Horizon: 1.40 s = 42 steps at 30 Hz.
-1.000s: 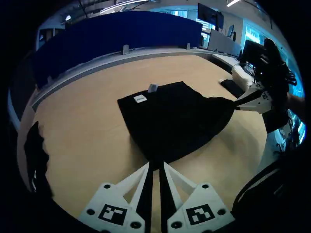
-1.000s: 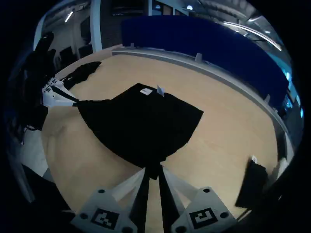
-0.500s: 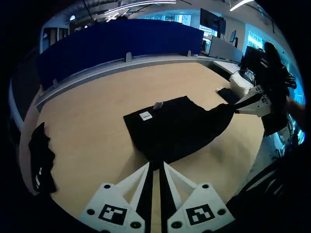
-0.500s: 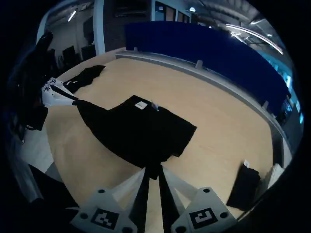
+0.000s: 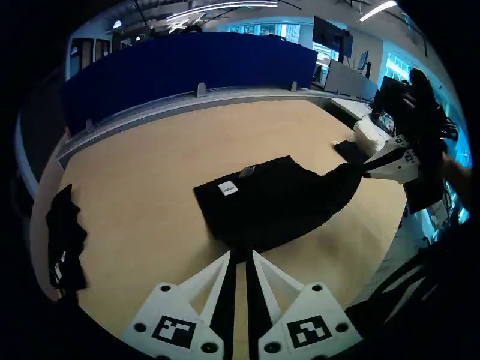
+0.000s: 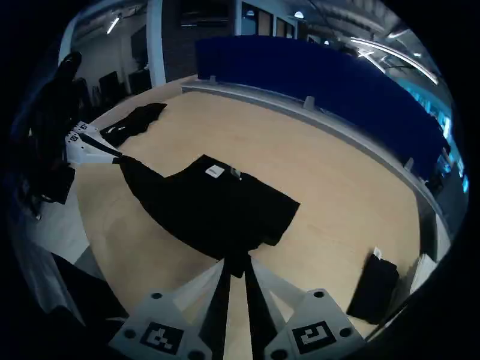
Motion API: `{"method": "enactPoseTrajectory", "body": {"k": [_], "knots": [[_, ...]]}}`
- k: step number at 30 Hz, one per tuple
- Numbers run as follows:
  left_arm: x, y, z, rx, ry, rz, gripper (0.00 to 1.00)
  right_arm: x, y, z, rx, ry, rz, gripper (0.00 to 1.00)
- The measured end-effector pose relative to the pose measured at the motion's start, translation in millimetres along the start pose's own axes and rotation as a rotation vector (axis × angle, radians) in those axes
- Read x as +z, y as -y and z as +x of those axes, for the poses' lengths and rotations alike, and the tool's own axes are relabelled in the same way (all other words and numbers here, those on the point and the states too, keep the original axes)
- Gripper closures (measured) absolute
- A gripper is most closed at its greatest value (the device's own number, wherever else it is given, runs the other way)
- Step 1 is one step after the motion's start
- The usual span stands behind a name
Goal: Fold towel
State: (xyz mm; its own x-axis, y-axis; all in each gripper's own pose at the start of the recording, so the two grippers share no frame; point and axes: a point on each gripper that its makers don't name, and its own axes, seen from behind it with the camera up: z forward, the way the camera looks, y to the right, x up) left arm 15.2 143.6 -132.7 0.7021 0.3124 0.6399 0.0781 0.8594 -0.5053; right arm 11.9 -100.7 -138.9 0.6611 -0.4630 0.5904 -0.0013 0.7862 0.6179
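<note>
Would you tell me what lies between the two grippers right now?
The towel spans the stretch from the left gripper to the right gripper, a corner in each; the left gripper view shows it.

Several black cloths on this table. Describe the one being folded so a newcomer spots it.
On the wide wooden table before the blue partition, the black towel sits near the middle, one corner pinched by the left gripper, another by the right gripper. Unlike the crumpled black cloth at the table's edge, it carries a small white label.
</note>
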Motion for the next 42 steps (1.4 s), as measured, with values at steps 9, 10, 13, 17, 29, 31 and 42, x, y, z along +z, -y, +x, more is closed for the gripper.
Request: {"method": "enactPoseTrajectory", "body": {"k": [9,10,13,17,29,31,42], "knots": [[2.9,3.5,4.6,0.006,-0.001,0.008,0.9,2.6,0.1,0.0,-0.003,0.004,0.007,0.84],[3.5,4.4,5.6,0.006,-0.002,0.01,0.9,3.3,-0.3,0.3,-0.001,0.004,0.007,0.84],[6.1,7.2,9.2,0.004,-0.004,0.014,0.9,6.0,-2.5,1.9,0.002,0.004,0.006,0.84],[12.3,11.7,15.3,0.002,-0.01,0.018,0.9,11.7,-8.4,5.8,0.004,0.005,0.001,0.84],[49.8,29.1,39.6,0.004,-0.035,0.036,0.9,47.4,-39.1,24.6,0.013,-0.001,-0.027,0.84],[57.5,30.9,41.3,0.003,-0.035,0.036,0.9,55.9,-44.1,26.7,0.02,0.0,-0.029,0.84],[95.1,39.4,43.9,0.013,-0.022,0.046,0.9,89.4,-61.6,27.8,0.085,0.005,-0.031,0.84]]}}
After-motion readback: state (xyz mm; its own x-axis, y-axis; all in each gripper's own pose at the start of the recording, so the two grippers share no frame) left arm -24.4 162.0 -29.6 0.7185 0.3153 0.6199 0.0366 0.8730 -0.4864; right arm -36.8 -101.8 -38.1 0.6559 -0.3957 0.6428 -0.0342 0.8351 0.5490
